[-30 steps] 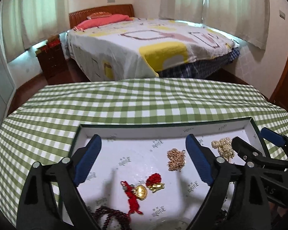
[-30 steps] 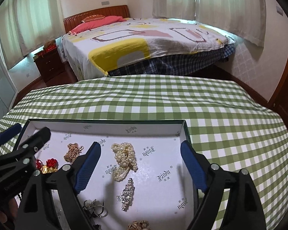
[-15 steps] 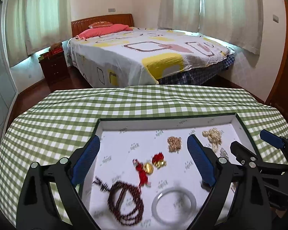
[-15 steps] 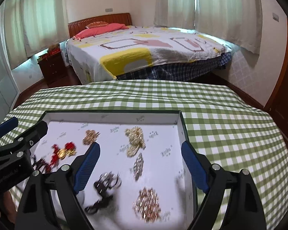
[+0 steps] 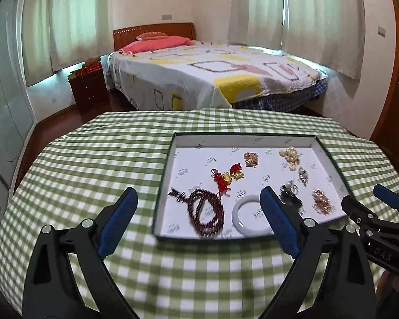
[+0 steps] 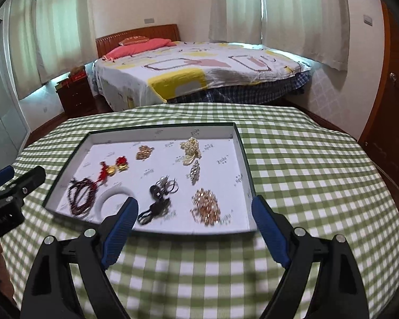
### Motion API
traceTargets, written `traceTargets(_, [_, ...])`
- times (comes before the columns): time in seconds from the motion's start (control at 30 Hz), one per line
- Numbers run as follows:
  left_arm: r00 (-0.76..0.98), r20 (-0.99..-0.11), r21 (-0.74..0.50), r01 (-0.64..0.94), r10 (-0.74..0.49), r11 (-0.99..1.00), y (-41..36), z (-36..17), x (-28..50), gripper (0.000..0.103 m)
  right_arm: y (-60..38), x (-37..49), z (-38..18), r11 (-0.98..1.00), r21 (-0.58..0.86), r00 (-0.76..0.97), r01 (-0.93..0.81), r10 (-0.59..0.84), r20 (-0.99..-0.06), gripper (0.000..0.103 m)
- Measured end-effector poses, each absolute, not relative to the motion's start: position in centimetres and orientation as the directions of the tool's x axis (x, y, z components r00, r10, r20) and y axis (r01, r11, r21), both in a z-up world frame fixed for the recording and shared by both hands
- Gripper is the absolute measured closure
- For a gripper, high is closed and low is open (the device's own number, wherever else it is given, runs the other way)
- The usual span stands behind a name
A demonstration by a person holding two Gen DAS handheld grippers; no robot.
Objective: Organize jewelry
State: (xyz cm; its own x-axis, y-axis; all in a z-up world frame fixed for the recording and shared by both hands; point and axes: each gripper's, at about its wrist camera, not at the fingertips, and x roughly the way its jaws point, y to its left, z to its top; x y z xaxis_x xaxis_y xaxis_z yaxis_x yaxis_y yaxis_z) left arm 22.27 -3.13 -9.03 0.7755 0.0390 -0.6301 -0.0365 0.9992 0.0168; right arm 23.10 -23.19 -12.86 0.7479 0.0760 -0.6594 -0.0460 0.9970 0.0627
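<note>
Left wrist view: left gripper (image 5: 199, 223) spread wide, nothing between its fingers, above the checked cloth (image 5: 93, 175). Tray (image 5: 329, 159) just ahead holds, left to right, dark beads (image 5: 206, 214), white bangle (image 5: 248, 219), gold chain (image 5: 322, 204). Right gripper (image 6: 196, 231) likewise spread, empty, near the tray's front edge.

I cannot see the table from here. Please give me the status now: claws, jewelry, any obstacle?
Left claw open, empty; right claw open, empty. Jewelry lies loose in the white tray on the checked cloth, untouched. Nothing blocks the tray.
</note>
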Motion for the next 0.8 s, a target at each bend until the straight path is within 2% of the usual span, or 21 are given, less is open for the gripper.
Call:
traceTargets(0.17, [0.806, -0.591, 0.009, -0.041, 0.039, 0.999, -2.5, -6.4, 18.3, 0.008, -23.0, 19.3, -10.3, 0.996, 0.062, 0.784, -0.058, 0.084, -0.615, 0.018])
traceTargets(0.8, [0.884, -0.468, -0.011, -0.026, 0.017, 1.000, -2.1, 1.7, 5.3, 0.004, -23.2, 7.0, -2.2, 0.993, 0.046, 0.879, -0.112, 0.120, -0.461, 0.017])
